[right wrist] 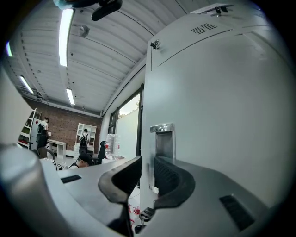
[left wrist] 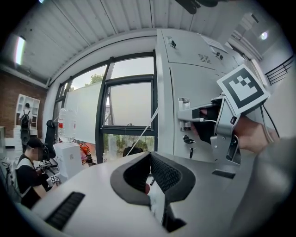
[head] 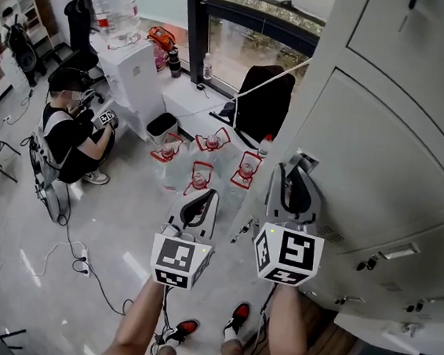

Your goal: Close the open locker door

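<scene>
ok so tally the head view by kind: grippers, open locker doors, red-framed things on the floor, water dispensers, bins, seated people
grippers (left gripper, right gripper): 2
open locker door: 1
red-framed floor items: 4
water dispenser: 1
bin: 1
seated person: 1
total: 10

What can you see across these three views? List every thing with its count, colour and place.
lockers: one bank, grey, right side
locker door: one, grey, open, at the lockers' near end
water dispenser: one, white with clear bottle, far left
seated person: one, in black, left
floor items: four, red and white, below the window
chair: one, black, by the window
shoes: two, red and black, bottom edge
left gripper: one, grey, jaws shut, empty
right gripper: one, grey, shut on the locker door's edge
</scene>
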{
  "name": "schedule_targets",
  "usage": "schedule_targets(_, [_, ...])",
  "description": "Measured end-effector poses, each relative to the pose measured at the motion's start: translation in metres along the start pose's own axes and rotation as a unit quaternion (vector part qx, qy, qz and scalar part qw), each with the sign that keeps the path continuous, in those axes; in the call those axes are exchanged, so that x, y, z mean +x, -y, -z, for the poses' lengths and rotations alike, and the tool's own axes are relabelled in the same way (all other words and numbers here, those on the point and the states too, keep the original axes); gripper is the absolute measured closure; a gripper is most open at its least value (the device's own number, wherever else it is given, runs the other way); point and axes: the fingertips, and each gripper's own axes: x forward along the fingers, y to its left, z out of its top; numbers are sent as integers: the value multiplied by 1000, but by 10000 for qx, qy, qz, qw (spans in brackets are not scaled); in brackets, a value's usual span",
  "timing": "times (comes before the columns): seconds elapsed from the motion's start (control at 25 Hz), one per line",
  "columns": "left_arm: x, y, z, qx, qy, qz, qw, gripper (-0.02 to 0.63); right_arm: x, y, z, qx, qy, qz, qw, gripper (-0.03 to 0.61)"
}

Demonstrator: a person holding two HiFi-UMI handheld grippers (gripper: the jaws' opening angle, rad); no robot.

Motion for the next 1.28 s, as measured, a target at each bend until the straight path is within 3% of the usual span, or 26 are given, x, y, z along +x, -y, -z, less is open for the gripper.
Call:
schedule_targets(0.6, [-4,-10,1,-4,-36,-43,10000,591,12,7,2,-13,-15,270,9996,486])
schedule_targets(1.0, [-6,-7,-3,23,-18,1,10000,591,9,5,1,49,-1,177,9998,486])
schedule_targets(1.16, [-8,-8,-2,23,-43,-21,10000,591,9,-1,2,53,-92,-21,9999,444])
schedule_targets(1.28, [-10,-7,-7,0,-4,-35,10000,591,9,-2,2,-34,-254,67,9996,442])
